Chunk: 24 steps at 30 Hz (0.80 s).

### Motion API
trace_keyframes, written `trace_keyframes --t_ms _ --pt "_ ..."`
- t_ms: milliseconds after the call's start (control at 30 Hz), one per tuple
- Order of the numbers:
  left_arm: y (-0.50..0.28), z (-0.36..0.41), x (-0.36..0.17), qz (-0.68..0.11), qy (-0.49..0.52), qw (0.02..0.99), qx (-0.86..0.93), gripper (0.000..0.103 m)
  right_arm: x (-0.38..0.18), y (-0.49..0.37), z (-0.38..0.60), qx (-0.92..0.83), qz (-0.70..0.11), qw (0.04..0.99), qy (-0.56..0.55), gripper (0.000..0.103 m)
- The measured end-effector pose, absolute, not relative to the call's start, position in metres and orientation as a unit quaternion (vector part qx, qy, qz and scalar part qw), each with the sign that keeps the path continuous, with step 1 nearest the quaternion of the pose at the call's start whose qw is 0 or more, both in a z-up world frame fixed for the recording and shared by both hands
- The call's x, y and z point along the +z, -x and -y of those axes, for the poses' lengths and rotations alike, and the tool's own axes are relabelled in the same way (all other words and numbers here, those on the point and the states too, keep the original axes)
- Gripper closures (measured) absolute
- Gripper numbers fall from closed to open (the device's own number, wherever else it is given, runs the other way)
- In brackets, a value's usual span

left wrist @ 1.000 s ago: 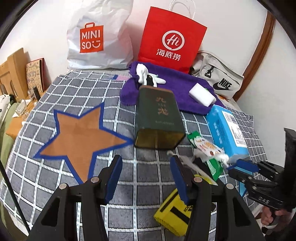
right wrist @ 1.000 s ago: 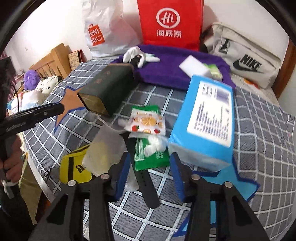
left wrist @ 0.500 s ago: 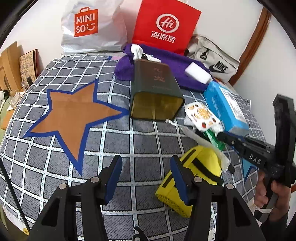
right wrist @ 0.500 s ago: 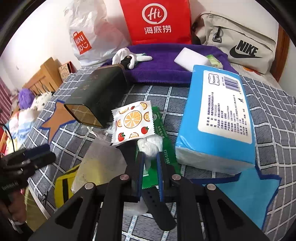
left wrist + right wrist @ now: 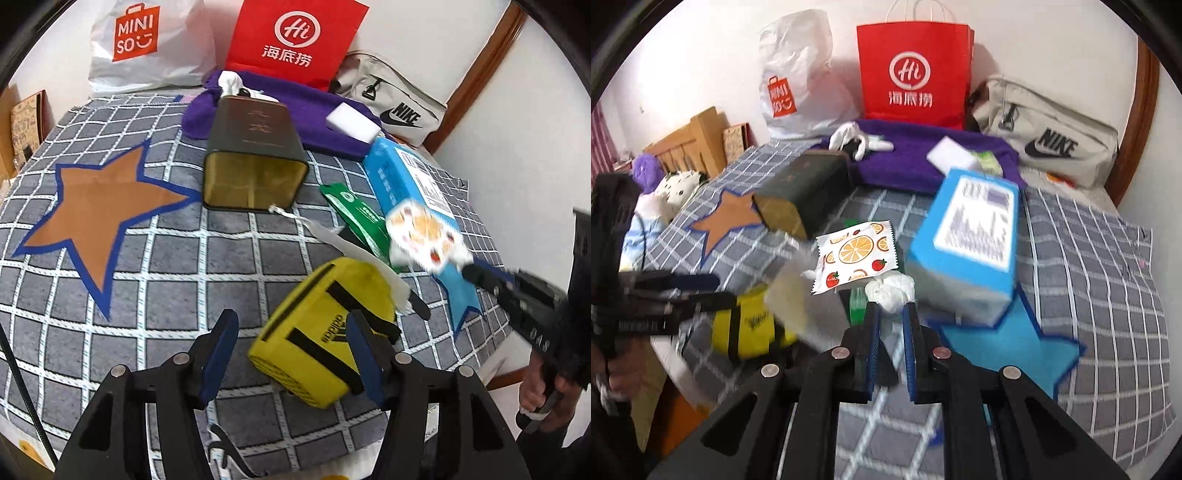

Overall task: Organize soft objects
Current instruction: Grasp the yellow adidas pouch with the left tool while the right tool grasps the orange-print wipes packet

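Fruit packet (image 5: 421, 236) is smeared with motion blur in the left view, print unreadable. Blue pack (image 5: 971, 229) label's blurred too. Yellow bag (image 5: 753, 321) mostly hidden behind the left gripper (image 5: 701, 291).

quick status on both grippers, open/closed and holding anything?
Left hand-held gripper: open, holding nothing; yellow fabric pouch with black straps lies between its fingers.
Right hand-held gripper: closed on the crumpled white plastic bag.

**Change over the last second**

Right gripper (image 5: 889, 314) has closed on the knotted white bag (image 5: 891, 288) and raised it with the fruit-print packet (image 5: 854, 254); left gripper (image 5: 291, 354), jaws just opening wider, has advanced over the yellow pouch (image 5: 317, 343)
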State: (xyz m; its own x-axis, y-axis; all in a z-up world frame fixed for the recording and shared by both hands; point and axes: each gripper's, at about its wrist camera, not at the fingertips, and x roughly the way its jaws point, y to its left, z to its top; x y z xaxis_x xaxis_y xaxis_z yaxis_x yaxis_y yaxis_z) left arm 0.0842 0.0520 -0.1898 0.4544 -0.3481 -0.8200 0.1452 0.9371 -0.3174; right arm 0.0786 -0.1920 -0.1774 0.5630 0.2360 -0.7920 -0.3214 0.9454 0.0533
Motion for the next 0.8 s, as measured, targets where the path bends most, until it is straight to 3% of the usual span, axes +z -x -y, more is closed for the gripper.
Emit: trace_keyframes --t_ms 167,233,300,400,433,733,800 --pt "-0.085 -0.046 -0.194 -0.510 0.090 0.845 -0.136 0.044 -0.203 -0.068 0.224 0.135 -0.471 0.871 0.042 0.088" --pt "-0.087 -0.044 -0.195 -0.513 0.088 0.844 -0.131 0.044 -0.208 -0.067 0.227 0.134 -0.478 0.867 0.049 0.075" --pt "-0.087 -0.044 -0.195 -0.513 0.086 0.845 -0.127 0.044 -0.204 -0.064 0.227 0.146 -0.462 0.874 0.040 0.050" --pt "-0.087 -0.045 -0.195 -0.513 0.084 0.846 -0.120 0.044 -0.196 -0.067 0.218 0.174 -0.440 0.881 0.033 0.028" --pt "-0.087 -0.046 -0.195 -0.513 0.085 0.846 -0.120 0.044 -0.195 -0.070 0.215 0.180 -0.436 0.881 0.031 0.025" --pt "-0.089 -0.044 -0.200 -0.519 0.075 0.841 -0.132 0.044 -0.230 -0.121 0.190 0.179 -0.489 0.853 0.039 0.025" --pt "-0.090 -0.039 -0.202 -0.520 0.067 0.839 -0.144 0.043 -0.233 -0.123 0.190 0.180 -0.490 0.852 0.042 0.038"
